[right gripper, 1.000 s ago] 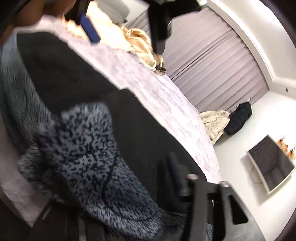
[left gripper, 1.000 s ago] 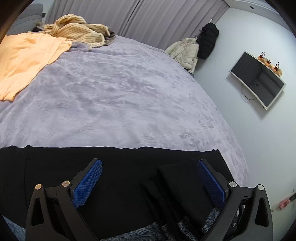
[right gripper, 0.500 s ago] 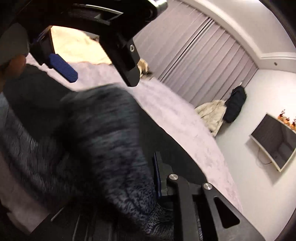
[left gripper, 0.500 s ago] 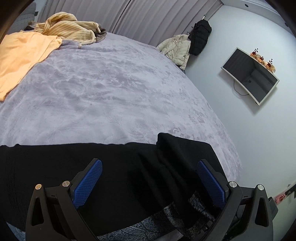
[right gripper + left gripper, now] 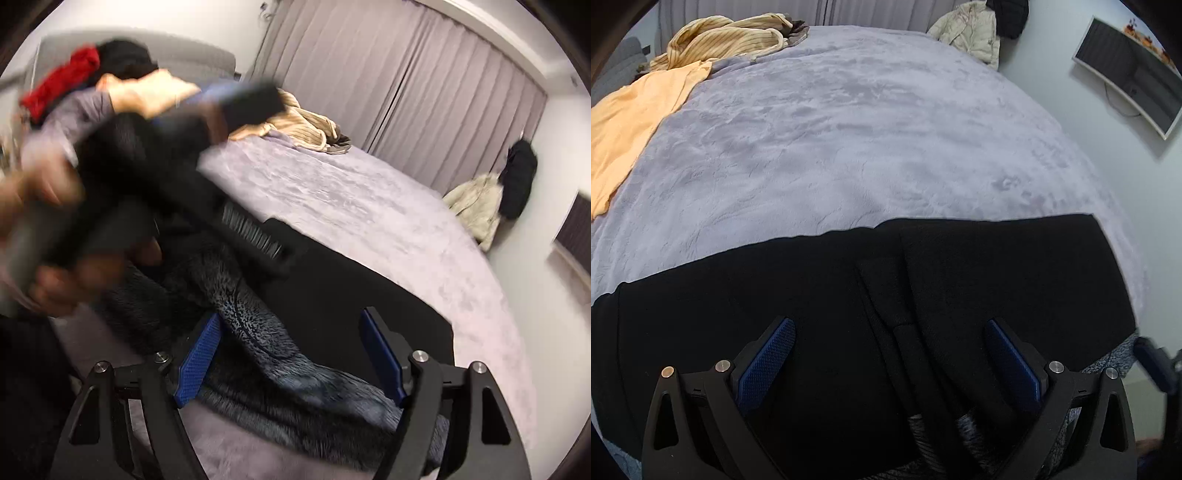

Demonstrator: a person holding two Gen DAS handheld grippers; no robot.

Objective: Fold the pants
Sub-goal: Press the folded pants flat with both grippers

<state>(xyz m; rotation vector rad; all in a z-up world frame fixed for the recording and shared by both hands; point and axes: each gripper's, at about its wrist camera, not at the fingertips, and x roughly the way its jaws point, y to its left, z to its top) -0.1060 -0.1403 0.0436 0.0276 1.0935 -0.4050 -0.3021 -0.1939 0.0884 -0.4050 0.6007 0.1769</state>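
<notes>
- Bed (image 5: 871, 122): wide, under a lilac plush cover, filling most of both views; grey curtains (image 5: 406, 74) behind it.
- Pants (image 5: 820, 295): black, with a speckled grey fleece lining showing at the near edge; spread flat along the near side of the bed, long axis running left to right across the left wrist view. A folded-over flap and a raised crease sit near the middle.
- Left gripper (image 5: 886, 365): directly over the pants, pointing steeply down at them; jaws spread wide, nothing pinched, the central crease lying between the pads.
- Right gripper (image 5: 291, 358): at the right-hand end of the pants, over the turned-out lining; jaws opening, fleece lying between them but not pressed by either pad.
- Judgement: the left gripper is nearer the middle, the right nearer the end, so the next fold likely runs along the long axis.
- Orange shirt (image 5: 631, 125) and striped yellow garment (image 5: 720, 40): far left of the bed, well apart from the pants.
- Cream jacket (image 5: 971, 33) and monitor (image 5: 1134, 70): by the wall.
</notes>
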